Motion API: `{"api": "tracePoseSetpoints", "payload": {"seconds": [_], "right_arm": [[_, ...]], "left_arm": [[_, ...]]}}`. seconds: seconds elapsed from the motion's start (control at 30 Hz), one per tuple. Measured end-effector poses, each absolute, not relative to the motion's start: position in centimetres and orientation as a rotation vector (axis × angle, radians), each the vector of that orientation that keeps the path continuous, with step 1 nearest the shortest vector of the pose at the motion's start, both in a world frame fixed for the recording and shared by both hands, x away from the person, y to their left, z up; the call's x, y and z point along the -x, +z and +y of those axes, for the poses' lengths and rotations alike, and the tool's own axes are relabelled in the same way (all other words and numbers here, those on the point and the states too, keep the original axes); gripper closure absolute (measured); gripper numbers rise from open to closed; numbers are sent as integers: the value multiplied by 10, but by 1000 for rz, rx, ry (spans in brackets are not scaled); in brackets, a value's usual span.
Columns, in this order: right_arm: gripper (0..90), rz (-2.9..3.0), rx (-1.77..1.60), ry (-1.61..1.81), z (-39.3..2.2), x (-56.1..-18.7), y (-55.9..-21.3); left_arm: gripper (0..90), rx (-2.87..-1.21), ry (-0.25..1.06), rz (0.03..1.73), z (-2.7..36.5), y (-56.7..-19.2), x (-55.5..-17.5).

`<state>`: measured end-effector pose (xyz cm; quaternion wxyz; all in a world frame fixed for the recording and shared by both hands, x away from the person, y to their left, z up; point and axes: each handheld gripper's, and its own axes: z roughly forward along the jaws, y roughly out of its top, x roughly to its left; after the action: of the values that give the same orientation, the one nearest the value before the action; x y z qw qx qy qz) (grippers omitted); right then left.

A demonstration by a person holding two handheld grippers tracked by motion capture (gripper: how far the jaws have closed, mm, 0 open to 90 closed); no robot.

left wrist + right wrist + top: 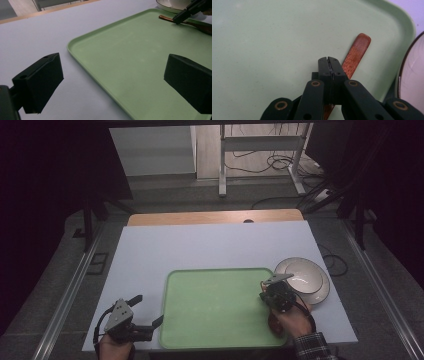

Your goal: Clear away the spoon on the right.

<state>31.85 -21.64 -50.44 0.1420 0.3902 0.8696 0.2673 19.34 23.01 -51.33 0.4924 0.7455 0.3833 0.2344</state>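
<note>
A light green tray (215,307) lies on the white table, and a brown wooden utensil handle (358,51) rests flat near its right rim. My right gripper (329,60) is shut just over that handle, jaws pressed together while the wood passes beneath them. In the left gripper view the right gripper (176,20) tips down onto the wooden handle (166,18). My left gripper (149,308) stands open at the tray's front left corner, low over the table. Nothing lies between the left gripper's (112,75) jaws; one hangs over the tray (125,50), the other over the table.
A white plate (305,280) with a dark rim sits just past the tray's right edge, close to my right gripper; the plate (414,80) borders the tray (262,37). White table surface stretches behind the tray. A metal stand and cables are on the floor beyond.
</note>
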Motion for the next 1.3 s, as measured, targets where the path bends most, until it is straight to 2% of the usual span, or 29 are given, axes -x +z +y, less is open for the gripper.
{"api": "tracePoseSetpoints", "payload": {"seconds": [0.47, 0.7, 1.13, 1.17, 1.2, 1.3], "right_arm": [[895, 2486, -1166, 787, -223, -322, -504], [853, 2482, -1152, 807, -223, -321, -503], [725, 2471, -1120, 844, -222, -319, -499], [675, 2465, -1108, 850, -222, -318, -497], [675, 2465, -1108, 850, -222, -318, -497], [600, 2455, -1107, 870, -223, -317, -494]], "left_arm": [[21, -1811, 574, 933, 230, -513, -193], [22, -1811, 575, 933, 230, -513, -193], [22, -1812, 575, 932, 230, -513, -193], [21, -1812, 575, 932, 230, -513, -193], [22, -1812, 575, 932, 230, -513, -193], [21, -1813, 575, 933, 230, -513, -193]]}}
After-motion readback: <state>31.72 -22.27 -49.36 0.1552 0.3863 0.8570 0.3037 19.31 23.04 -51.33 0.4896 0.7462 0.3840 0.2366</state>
